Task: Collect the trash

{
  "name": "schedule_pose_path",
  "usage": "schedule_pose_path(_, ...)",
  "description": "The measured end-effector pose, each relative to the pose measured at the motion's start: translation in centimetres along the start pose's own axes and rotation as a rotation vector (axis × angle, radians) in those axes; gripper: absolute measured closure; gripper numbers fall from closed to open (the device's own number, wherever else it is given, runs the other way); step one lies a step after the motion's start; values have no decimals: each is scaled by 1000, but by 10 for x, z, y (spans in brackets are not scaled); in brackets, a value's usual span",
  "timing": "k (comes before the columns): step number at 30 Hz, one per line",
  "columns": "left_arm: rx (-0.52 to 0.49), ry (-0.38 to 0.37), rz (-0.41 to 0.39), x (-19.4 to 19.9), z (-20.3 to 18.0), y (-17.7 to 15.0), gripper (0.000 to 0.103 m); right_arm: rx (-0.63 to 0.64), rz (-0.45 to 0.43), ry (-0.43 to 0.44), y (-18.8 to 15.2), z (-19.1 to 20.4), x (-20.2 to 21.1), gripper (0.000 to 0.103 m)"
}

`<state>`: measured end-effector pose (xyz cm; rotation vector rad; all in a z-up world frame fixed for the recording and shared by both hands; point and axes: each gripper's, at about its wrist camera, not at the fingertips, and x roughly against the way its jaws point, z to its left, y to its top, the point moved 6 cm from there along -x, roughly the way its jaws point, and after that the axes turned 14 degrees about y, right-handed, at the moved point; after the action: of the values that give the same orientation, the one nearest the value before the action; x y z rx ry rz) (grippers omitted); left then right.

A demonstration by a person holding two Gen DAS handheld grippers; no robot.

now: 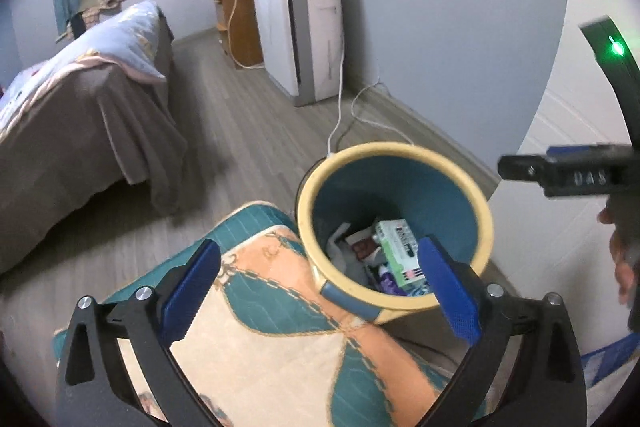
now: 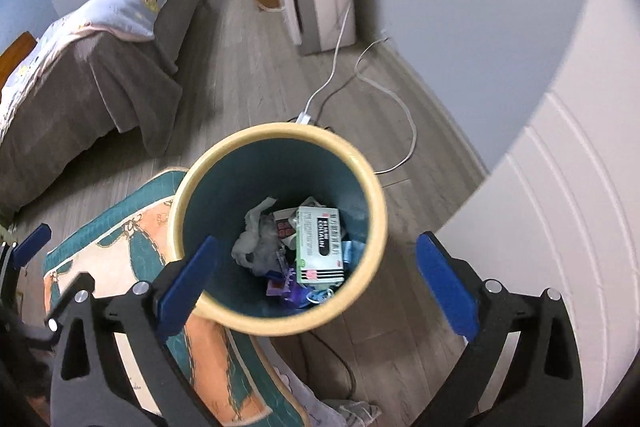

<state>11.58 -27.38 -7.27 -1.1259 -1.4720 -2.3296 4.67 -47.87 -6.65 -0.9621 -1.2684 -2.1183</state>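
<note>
A round trash bin (image 1: 486,219) with a cream rim and teal inside stands on the wooden floor beside a rug; it shows from above in the right wrist view (image 2: 376,195). Inside lie a green and white box (image 2: 320,247), crumpled white paper (image 2: 254,239) and purple and blue scraps (image 2: 294,291). The box also shows in the left wrist view (image 1: 400,251). My left gripper (image 1: 316,285) is open and empty, above the rug at the bin's near rim. My right gripper (image 2: 316,279) is open and empty, held over the bin's mouth.
A teal and orange patterned rug (image 1: 256,327) lies left of the bin. A bed (image 1: 80,115) with a brown cover stands at left. A white appliance (image 1: 308,27) and white cables (image 2: 384,91) are by the far wall. A white door (image 2: 560,207) is at right.
</note>
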Motion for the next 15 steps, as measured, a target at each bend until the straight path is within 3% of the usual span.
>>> schedule_pose_path(7,67,-13,5,42,11,1,5,76,-76,-29,-26,15,49,6)
schedule_pose_path(12,67,56,-14,70,17,-2,5,115,-133,-61,-39,24,73,6)
schedule_pose_path(15,81,47,-25,85,16,-6,5,109,-172,-50,-44,28,86,6)
